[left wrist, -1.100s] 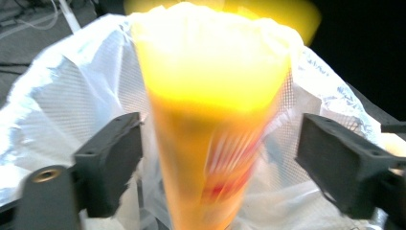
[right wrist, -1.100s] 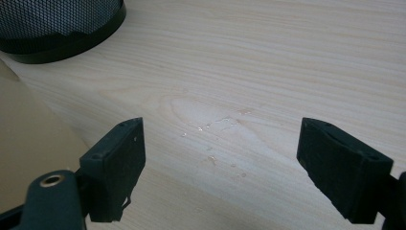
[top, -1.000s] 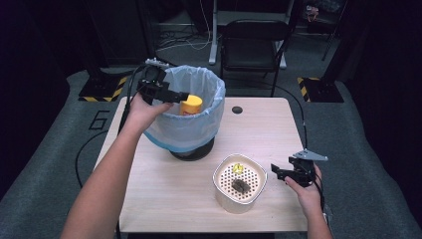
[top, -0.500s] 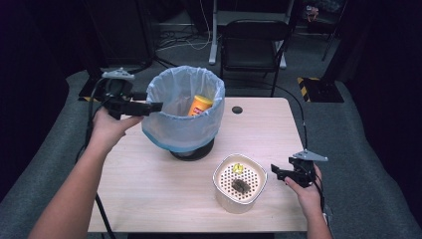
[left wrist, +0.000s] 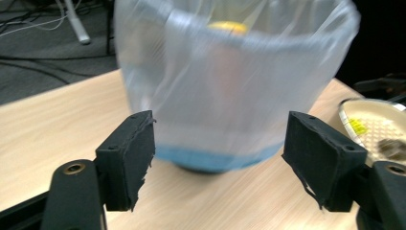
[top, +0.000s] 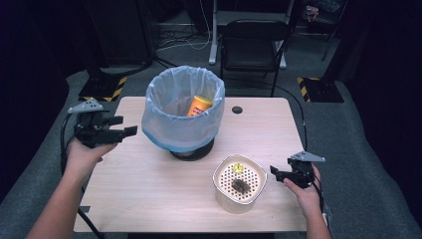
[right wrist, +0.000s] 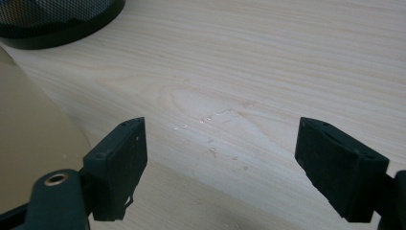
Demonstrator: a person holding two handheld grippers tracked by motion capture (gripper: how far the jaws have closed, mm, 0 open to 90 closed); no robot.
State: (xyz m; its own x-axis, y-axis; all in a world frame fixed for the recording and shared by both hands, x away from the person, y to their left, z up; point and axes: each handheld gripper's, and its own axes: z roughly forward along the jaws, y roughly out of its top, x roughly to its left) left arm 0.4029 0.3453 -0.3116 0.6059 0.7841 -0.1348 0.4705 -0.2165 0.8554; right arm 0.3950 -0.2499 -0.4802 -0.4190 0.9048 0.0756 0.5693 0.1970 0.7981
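High view: the left tool (top: 124,125) is now at the left edge of the tabletop (top: 149,184), beside the bin w/ the light blue bag (top: 183,130), not touching it. One sec ago this tool is above the bin mouth and pinches the orange bottle (top: 200,105). Half a sec ago the bottle is already inside and the hand is going away to the left. Now the hand is lower and more far from the bin. So I judge the drop of the bottle is done, and this hand is free for the next thing.

Left gripper view: the left tool (left wrist: 218,158) is spread wide, nothing btw the pads, and it looks at the bag wall from the side. The yellow top of the bottle (left wrist: 227,27) shows just over the rim, a bit blurred.

The bottle is inside the bin and leans on the far right part of the bag. It has an orange body, a yellow cap end up, and a label w/ red; I cannot read it.

The right tool (top: 274,173) is in the same place as before, at the right edge near the beige pot w/ holed lid (top: 239,205). In the right gripper view it (right wrist: 220,163) is spread and empty, low over bare wood. On the lid lie a small yellow piece (top: 238,168) and a dark crumb (top: 241,185), prob. next for the bin.
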